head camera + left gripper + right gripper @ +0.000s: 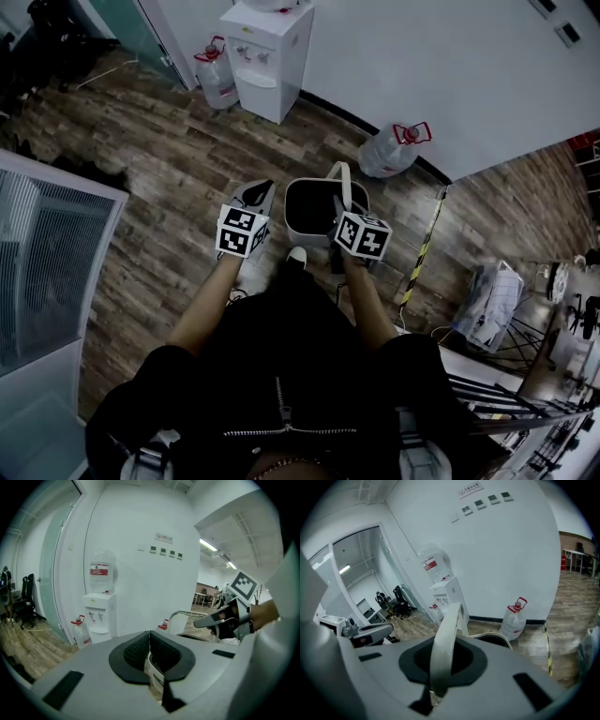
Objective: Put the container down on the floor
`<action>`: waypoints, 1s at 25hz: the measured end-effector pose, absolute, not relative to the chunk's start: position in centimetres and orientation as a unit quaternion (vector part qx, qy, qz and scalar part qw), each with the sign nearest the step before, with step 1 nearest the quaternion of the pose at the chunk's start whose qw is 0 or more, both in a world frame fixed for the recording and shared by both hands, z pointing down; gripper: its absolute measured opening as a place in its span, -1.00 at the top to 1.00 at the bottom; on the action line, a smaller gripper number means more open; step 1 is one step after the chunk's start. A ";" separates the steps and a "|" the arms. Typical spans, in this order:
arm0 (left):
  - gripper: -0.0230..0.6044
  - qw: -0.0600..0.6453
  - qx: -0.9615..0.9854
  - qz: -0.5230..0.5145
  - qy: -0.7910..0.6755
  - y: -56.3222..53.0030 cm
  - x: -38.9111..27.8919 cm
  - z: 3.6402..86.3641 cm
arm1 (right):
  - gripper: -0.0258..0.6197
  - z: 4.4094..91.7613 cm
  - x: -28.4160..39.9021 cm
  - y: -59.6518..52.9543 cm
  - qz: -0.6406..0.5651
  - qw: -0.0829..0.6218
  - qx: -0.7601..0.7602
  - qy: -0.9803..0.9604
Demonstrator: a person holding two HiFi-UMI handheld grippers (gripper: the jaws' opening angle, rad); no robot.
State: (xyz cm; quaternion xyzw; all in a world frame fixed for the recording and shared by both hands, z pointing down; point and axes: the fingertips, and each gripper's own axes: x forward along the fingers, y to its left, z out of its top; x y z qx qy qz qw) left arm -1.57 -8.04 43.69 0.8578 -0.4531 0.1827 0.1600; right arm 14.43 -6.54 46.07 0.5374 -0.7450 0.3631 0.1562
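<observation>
Step in hand: set-down, late stage by my read. Nearest, the person's dark jacket (281, 375) and both forearms (211, 305) reach down toward the feet, and a pale shoe (296, 255) sits on the near side of the container. Right gripper (440, 663) is clamped on the handle (449, 625). The white strap runs upright through its jaws, so this side carries the load. Left gripper (150, 654) has its jaws together on nothing. It sits just left of the container (311, 240), beside the rim, not touching as far as I can see. Container is low, right in front of the feet, over the wood floor (169, 178); no view shows whether its base is down. It's a small pale bucket with a rounded-square mouth, dark inside, a thin light rim and one pale hoop handle standing up at the far-right side. A label on its wall shows in the left gripper view, unreadable. Next move, as I judge it: ease down until the base is flat, then part the right jaws and lift clear without tipping it. Farther off there's a water jug (389, 150) on the floor far right. A second jug (216, 80) stands beside a white water dispenser (267, 56) far left, with a white wall (450, 66) behind.
</observation>
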 end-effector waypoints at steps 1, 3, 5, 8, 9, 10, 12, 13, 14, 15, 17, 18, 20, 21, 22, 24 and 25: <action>0.88 0.160 0.857 0.184 -0.454 -8.4 -1.3 43.7 | 0.84 46.0 14.8 -7.1 0.363 0.155 0.537 -0.745; 0.88 0.160 0.855 0.188 -0.455 -9.3 -0.8 43.7 | 0.84 46.1 15.5 -8.1 0.365 0.153 0.537 -0.745; 0.88 0.160 0.853 0.193 -0.457 -9.9 -0.3 43.8 | 0.84 46.3 16.2 -8.8 0.368 0.155 0.535 -0.745; 0.88 0.159 0.851 0.199 -0.458 -11.0 0.6 43.6 | 0.84 46.7 17.1 -9.9 0.371 0.157 0.531 -0.746; 0.88 0.158 0.851 0.201 -0.459 -11.2 0.8 43.6 | 0.84 46.8 17.3 -10.2 0.371 0.158 0.530 -0.746; 0.88 0.157 0.850 0.203 -0.459 -11.5 1.0 43.6 | 0.84 46.9 17.6 -10.4 0.372 0.158 0.529 -0.746; 0.88 0.157 0.849 0.206 -0.460 -12.1 1.2 43.7 | 0.84 47.1 17.9 -11.0 0.374 0.158 0.528 -0.746; 0.88 0.157 0.849 0.208 -0.459 -12.3 1.3 43.8 | 0.84 47.3 18.1 -11.2 0.376 0.157 0.528 -0.745; 0.88 0.156 0.849 0.209 -0.459 -12.5 1.5 43.9 | 0.84 47.4 18.3 -11.4 0.377 0.156 0.528 -0.745; 0.88 0.155 0.850 0.210 -0.458 -12.8 1.7 43.9 | 0.84 47.5 18.5 -11.6 0.379 0.155 0.529 -0.744; 0.88 0.154 0.850 0.210 -0.457 -13.4 2.0 43.8 | 0.84 47.6 18.9 -12.2 0.381 0.152 0.530 -0.742; 0.88 0.153 0.851 0.210 -0.456 -13.8 2.2 43.7 | 0.84 47.5 19.1 -12.5 0.382 0.152 0.531 -0.741; 0.88 0.153 0.852 0.208 -0.455 -14.5 2.4 43.5 | 0.84 47.3 19.3 -13.1 0.381 0.150 0.534 -0.740; 0.88 0.154 0.853 0.208 -0.454 -14.8 2.4 43.5 | 0.84 47.1 19.4 -13.3 0.381 0.150 0.535 -0.739; 0.88 0.155 0.853 0.208 -0.453 -15.2 2.4 43.6 | 0.84 47.0 19.3 -13.6 0.381 0.149 0.536 -0.739; 0.88 0.158 0.854 0.206 -0.450 -15.9 2.5 43.8 | 0.84 46.9 19.3 -14.2 0.380 0.148 0.537 -0.738; 0.88 0.159 0.856 0.204 -0.448 -16.3 2.7 44.0 | 0.84 47.0 19.4 -14.6 0.380 0.149 0.538 -0.737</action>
